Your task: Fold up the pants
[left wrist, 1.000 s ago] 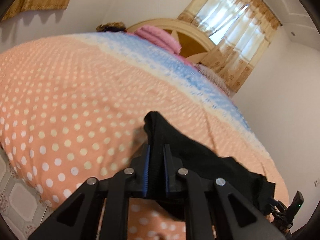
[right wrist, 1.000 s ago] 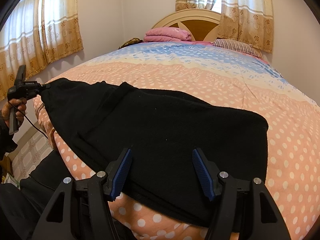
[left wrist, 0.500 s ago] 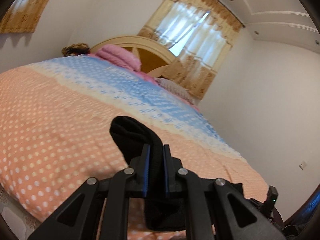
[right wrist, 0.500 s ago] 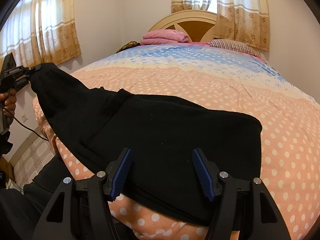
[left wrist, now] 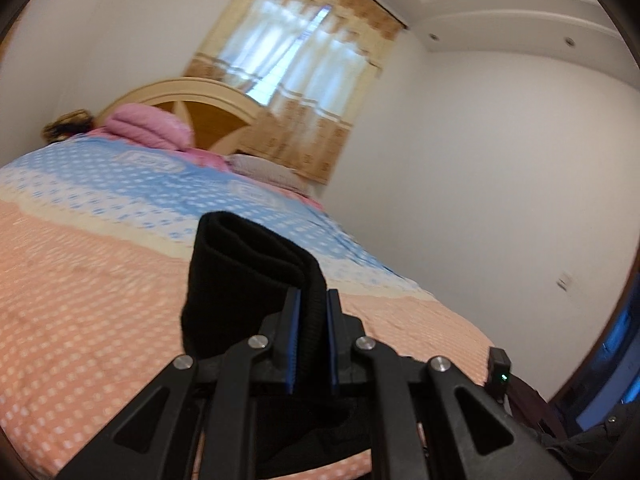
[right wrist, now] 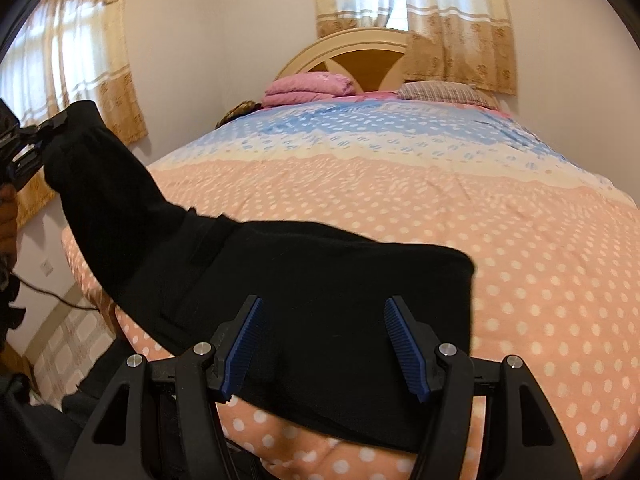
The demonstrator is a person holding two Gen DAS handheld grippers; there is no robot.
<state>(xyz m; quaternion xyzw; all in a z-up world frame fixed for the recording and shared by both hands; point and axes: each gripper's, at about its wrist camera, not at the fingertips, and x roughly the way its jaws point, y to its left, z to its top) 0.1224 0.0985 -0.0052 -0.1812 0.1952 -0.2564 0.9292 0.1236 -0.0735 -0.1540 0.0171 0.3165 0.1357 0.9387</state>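
Black pants [right wrist: 320, 280] lie across the near edge of the polka-dot bed [right wrist: 520, 240]. Their left end is lifted off the bed and rises toward the upper left, where my left gripper [right wrist: 44, 136] is shut on it. In the left wrist view that gripper [left wrist: 312, 320] pinches a folded black cuff [left wrist: 248, 264] between its blue pads, held above the bedspread. My right gripper [right wrist: 324, 344] hovers low over the wide part of the pants, its jaws apart and nothing pressed between them.
Pink folded bedding [right wrist: 308, 86] and a striped pillow [right wrist: 444, 92] lie at the headboard [right wrist: 360, 52]. Curtained windows stand behind the bed and on the left wall. Tiled floor [right wrist: 68, 340] shows at lower left. A person's hand [right wrist: 8, 208] holds the left gripper.
My left gripper has lifted the pants' end up and off the bed, tilting as it rose. The right gripper shifted slightly and stays open over the pants.
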